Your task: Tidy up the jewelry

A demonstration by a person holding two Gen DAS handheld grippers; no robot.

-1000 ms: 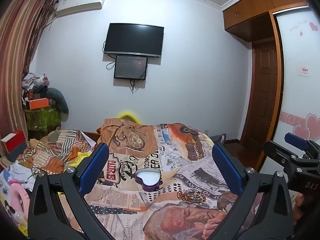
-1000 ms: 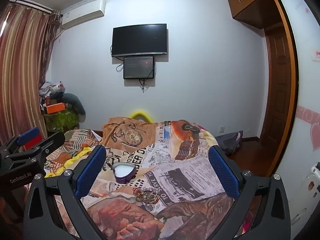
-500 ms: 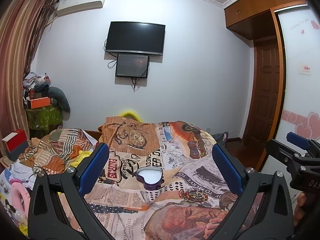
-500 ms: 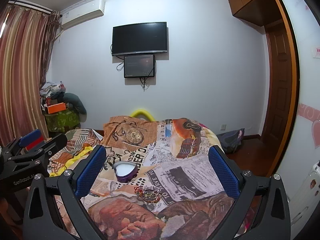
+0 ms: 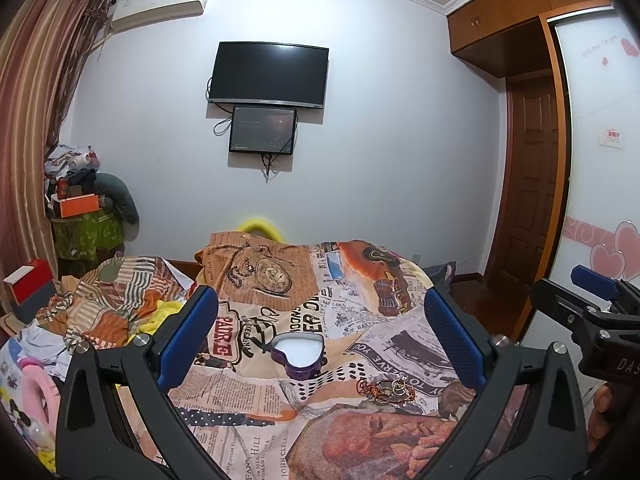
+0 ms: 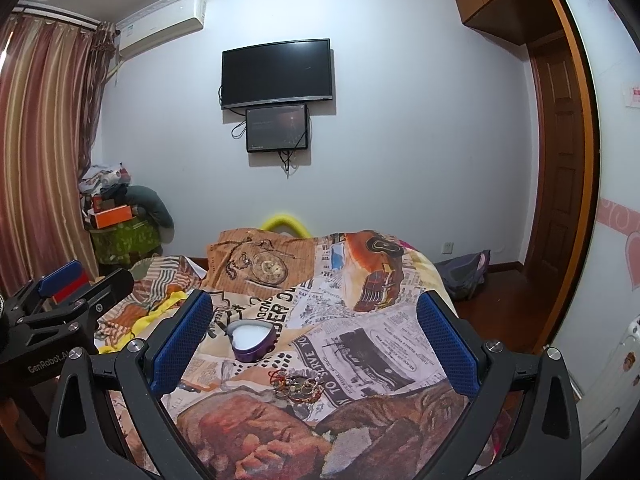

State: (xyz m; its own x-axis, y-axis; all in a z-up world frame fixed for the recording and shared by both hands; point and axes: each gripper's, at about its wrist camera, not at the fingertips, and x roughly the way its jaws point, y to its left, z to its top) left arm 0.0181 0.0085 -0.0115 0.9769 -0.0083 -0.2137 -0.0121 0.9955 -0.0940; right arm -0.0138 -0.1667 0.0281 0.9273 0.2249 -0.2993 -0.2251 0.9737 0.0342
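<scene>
On printed bedding sit a heart-shaped purple tin (image 5: 297, 357) (white-lined) and tangled rings (image 5: 387, 387); both claws gape, empty.

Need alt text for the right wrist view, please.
The open right gripper hovers over a newspaper-print bedspread, framing a purple heart-shaped box and a tangle of rings and bracelets lying beside it.

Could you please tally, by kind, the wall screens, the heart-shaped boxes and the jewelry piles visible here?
Wall screens: 2 (large TV, smaller screen)
Heart-shaped box: 1
Jewelry pile: 1; pieces are too tangled to count
Total: 4
</scene>
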